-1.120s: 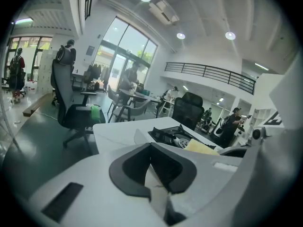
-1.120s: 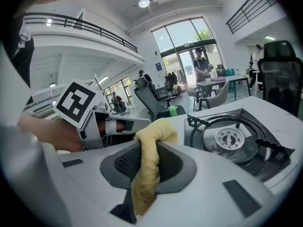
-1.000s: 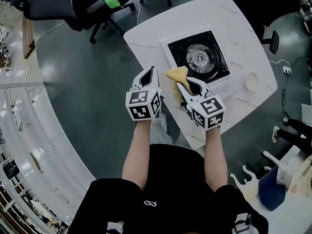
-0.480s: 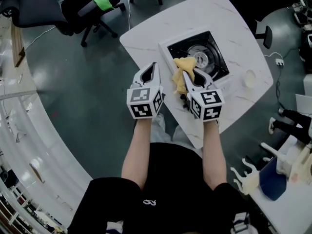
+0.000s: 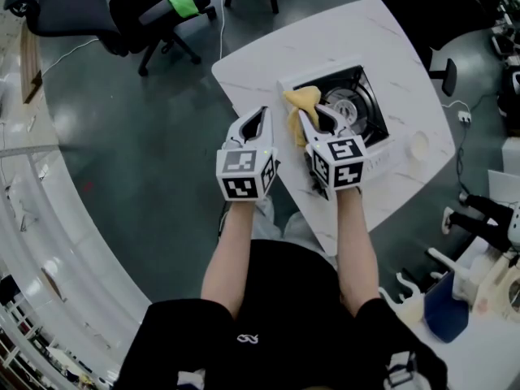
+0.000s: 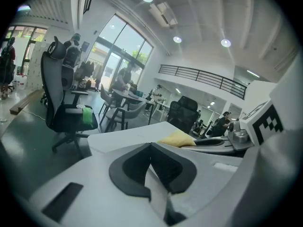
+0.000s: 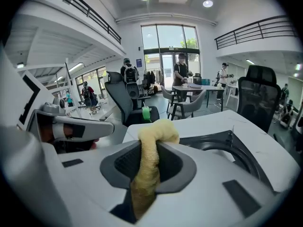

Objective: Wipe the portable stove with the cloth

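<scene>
The portable stove [image 5: 351, 104], white with a black top and a round burner, sits on a white table [image 5: 268, 63]. My right gripper [image 5: 314, 114] is shut on a yellow cloth [image 5: 301, 101] that bunches over the stove's near-left corner. In the right gripper view the cloth [image 7: 150, 161] hangs pinched between the jaws, with the black stove top [image 7: 226, 144] just beyond to the right. My left gripper [image 5: 257, 114] is shut on nothing and hovers over the table's left edge, beside the right one. From the left gripper view, the cloth [image 6: 177, 138] and the stove [image 6: 222, 144] lie ahead to the right.
A small white round dish [image 5: 419, 145] rests on the table right of the stove. Black office chairs [image 5: 154, 6] stand on the grey floor beyond the table, one carrying a green item [image 5: 183, 0]. A curved white counter [image 5: 49, 218] runs along the left.
My right gripper has carried the cloth from the table beside the stove onto the stove's near-left corner. The left gripper has stayed shut alongside it.
</scene>
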`<state>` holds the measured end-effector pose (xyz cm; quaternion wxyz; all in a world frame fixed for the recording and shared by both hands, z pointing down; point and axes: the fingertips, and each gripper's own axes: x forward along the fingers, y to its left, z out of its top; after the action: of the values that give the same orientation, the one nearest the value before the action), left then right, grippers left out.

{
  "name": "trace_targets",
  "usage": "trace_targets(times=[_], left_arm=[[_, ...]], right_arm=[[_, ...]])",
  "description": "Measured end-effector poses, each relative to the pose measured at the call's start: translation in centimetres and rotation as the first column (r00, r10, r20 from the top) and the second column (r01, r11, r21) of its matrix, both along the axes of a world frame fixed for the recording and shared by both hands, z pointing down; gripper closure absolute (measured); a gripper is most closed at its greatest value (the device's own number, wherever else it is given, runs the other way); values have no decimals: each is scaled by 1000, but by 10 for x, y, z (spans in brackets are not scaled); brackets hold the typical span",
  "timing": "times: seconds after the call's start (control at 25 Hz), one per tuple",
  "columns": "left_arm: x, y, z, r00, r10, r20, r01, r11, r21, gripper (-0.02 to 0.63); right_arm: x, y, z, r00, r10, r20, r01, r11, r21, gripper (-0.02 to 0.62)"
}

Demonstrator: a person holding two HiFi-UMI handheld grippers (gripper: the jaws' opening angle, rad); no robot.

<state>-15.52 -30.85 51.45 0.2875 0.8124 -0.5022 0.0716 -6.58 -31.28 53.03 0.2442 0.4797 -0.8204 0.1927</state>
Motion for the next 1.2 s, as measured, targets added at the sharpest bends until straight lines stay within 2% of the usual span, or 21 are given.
trace_targets(times=[0.2, 0.44, 0.64, 0.88, 1.0, 1.2], left_arm=[[-6, -14, -11, 1000, -9, -14, 9, 1000, 26, 612], [-2, -29, -15, 999, -2, -32, 3, 1000, 26, 612], [9, -44, -23, 999, 19, -30, -18, 999, 51, 612], [21, -52, -15, 999, 37, -23, -36, 998, 41, 612], [29, -55, -13, 998, 51, -27, -50, 998, 36, 612], [40, -58, -9, 997, 75, -29, -74, 997, 25, 612]], right_arm=[[-16, -17, 3, 1000, -30, 4, 30, 1000, 5, 535], [-23, -47, -10, 993, -14, 120, 7, 998, 55, 535], [-10, -68, -33, 980, 16, 199, -41, 992, 121, 535], [30, -85, -51, 961, 91, 260, -131, 981, 141, 535], [48, -92, -55, 964, 114, 240, -154, 976, 155, 535], [70, -101, -42, 981, 129, 142, -150, 977, 149, 535]])
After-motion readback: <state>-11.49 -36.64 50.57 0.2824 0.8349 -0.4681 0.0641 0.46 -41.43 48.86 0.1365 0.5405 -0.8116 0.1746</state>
